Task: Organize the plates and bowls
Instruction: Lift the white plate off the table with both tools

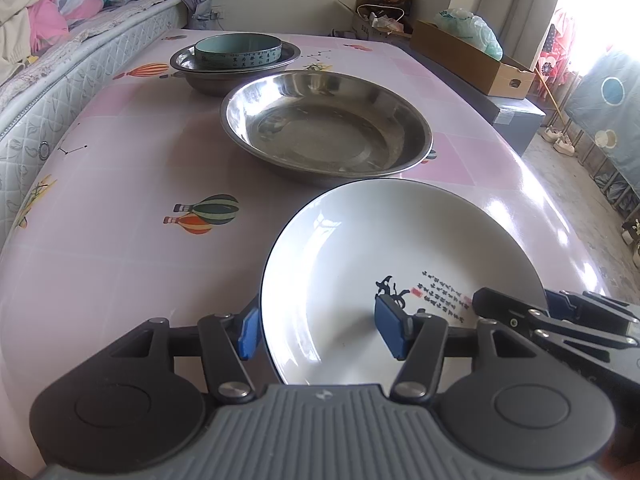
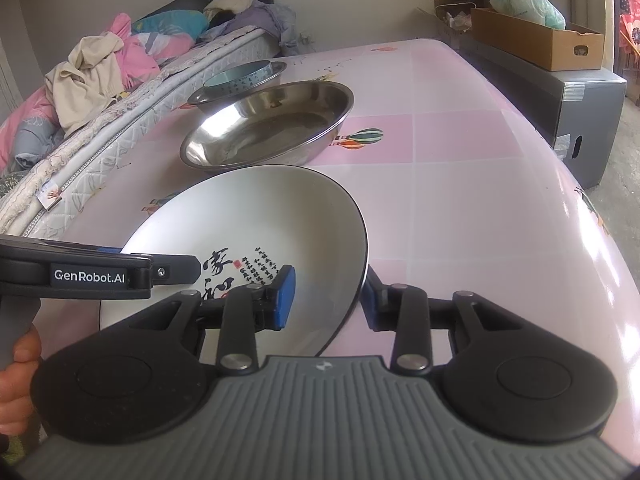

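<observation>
A white plate (image 1: 360, 248) with black calligraphy sits on the pink table; it also shows in the right wrist view (image 2: 248, 216). My left gripper (image 1: 320, 330) straddles its left rim, one blue pad inside, one outside, with a gap. My right gripper (image 2: 328, 296) straddles its right rim the same way. Neither pad pair visibly presses the rim. Beyond the plate sits a large steel basin (image 1: 326, 128), also in the right wrist view (image 2: 268, 124). Behind it a teal bowl (image 1: 238, 51) rests inside a smaller steel basin (image 1: 234, 66).
The pink table (image 1: 132, 152) has a mattress edge (image 1: 60, 80) with piled bedding along its left side. A cardboard box (image 1: 472, 58) and a grey case (image 2: 576, 96) stand off its right side. The table's right edge curves down to the floor.
</observation>
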Available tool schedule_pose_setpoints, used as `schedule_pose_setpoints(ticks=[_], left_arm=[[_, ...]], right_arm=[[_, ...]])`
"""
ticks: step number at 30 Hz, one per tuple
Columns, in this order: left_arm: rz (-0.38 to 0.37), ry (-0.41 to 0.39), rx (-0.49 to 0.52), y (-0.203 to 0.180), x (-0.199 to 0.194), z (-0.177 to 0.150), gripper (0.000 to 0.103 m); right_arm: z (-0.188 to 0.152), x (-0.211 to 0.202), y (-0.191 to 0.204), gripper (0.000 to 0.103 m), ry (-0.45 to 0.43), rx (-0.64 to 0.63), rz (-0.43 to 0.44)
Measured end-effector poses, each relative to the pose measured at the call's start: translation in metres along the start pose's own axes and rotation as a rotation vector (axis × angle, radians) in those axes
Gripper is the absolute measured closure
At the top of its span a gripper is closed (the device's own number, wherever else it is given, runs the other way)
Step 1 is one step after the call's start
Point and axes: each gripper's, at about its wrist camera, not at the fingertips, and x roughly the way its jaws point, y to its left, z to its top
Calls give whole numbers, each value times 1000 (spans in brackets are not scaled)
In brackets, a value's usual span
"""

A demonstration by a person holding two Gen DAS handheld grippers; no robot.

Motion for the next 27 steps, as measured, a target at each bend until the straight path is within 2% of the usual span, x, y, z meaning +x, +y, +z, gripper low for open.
schedule_pose_setpoints(ticks=[8,27], left_arm=[[4,-2,-8,-2,-1,0,44],[14,1,-37,-4,-4,0,44]], right_arm=[[-2,-1,3,64,-6,1,-7],[0,-1,7,65,-4,19,-41]])
